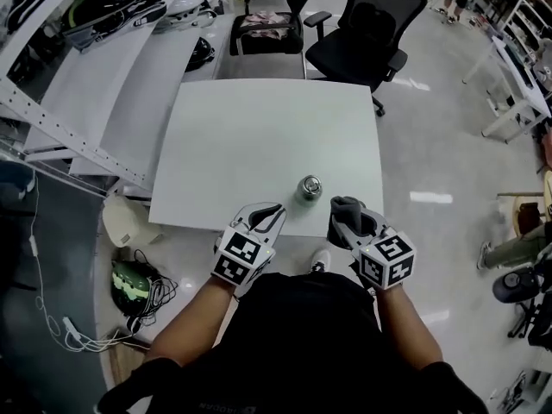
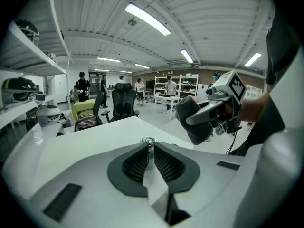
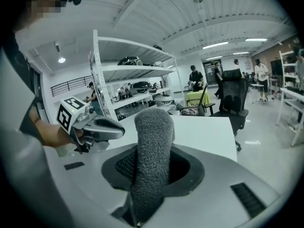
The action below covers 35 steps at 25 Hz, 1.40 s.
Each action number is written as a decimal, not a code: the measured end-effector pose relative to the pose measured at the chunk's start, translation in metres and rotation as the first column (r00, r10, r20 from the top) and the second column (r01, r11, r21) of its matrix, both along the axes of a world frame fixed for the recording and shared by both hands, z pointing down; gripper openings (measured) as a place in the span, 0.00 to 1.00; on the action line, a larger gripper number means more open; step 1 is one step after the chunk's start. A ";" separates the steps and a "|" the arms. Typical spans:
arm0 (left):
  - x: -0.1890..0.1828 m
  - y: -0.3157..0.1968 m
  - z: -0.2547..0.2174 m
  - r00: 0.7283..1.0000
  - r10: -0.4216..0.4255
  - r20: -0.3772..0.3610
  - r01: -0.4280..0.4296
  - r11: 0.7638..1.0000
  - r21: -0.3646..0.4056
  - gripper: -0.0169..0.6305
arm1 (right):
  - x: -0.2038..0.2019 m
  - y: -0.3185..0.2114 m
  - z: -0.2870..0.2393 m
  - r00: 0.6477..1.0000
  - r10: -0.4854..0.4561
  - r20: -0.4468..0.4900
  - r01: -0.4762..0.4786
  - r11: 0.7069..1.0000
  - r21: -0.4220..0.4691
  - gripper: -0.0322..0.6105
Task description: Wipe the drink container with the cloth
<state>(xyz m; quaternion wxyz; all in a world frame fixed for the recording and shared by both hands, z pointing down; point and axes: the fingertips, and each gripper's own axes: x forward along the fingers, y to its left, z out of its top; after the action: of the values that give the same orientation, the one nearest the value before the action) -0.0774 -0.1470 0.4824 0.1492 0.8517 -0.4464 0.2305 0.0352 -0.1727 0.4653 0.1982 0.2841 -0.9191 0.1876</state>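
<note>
A small metal drink can (image 1: 310,187) stands upright near the front edge of the white table (image 1: 259,136). My left gripper (image 1: 272,213) is shut and holds nothing; it hovers at the table's front edge, just left of the can. In the left gripper view the can's top (image 2: 148,140) peeks over the closed jaw tips of the left gripper (image 2: 149,152). My right gripper (image 1: 347,216) is shut on a dark grey cloth (image 1: 348,205), just right of the can. The cloth (image 3: 152,146) stands up between the right jaws, and the left gripper (image 3: 97,128) shows beside it.
White shelving (image 1: 95,67) with helmets and gear runs along the left. Two black office chairs (image 1: 362,24) stand beyond the table's far edge. A green helmet (image 1: 129,281) and cables lie on the floor at the left. People stand far off in the room.
</note>
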 end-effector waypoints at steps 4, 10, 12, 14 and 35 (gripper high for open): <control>0.012 -0.027 0.021 0.998 0.016 0.060 -0.014 0.999 -0.037 0.24 | -0.012 -0.032 0.020 0.978 -0.155 -0.136 0.162 0.986 0.040 0.22; 0.017 -0.052 0.048 0.996 0.003 0.087 0.005 0.996 -0.092 0.32 | -0.049 -0.066 0.033 0.937 -0.283 -0.202 0.299 0.953 0.048 0.22; 0.014 -0.053 0.053 0.993 0.029 0.117 -0.017 0.995 -0.099 0.33 | -0.066 -0.072 0.035 0.923 -0.310 -0.229 0.328 0.944 0.045 0.22; 0.013 -0.051 0.058 0.991 0.062 0.117 -0.049 0.992 -0.117 0.33 | -0.083 -0.073 0.039 0.899 -0.344 -0.271 0.367 0.929 0.036 0.22; -0.014 -0.043 0.061 0.954 0.299 0.024 -0.295 0.950 -0.100 0.33 | -0.079 -0.093 0.066 0.931 -0.119 -0.346 0.103 0.993 -0.064 0.22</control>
<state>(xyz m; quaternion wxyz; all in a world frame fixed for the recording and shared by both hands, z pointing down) -0.0913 -0.1897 0.5430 0.1449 0.8964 -0.3044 0.2877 -0.0434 -0.2660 0.5315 0.3747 0.2559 -0.8795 0.1432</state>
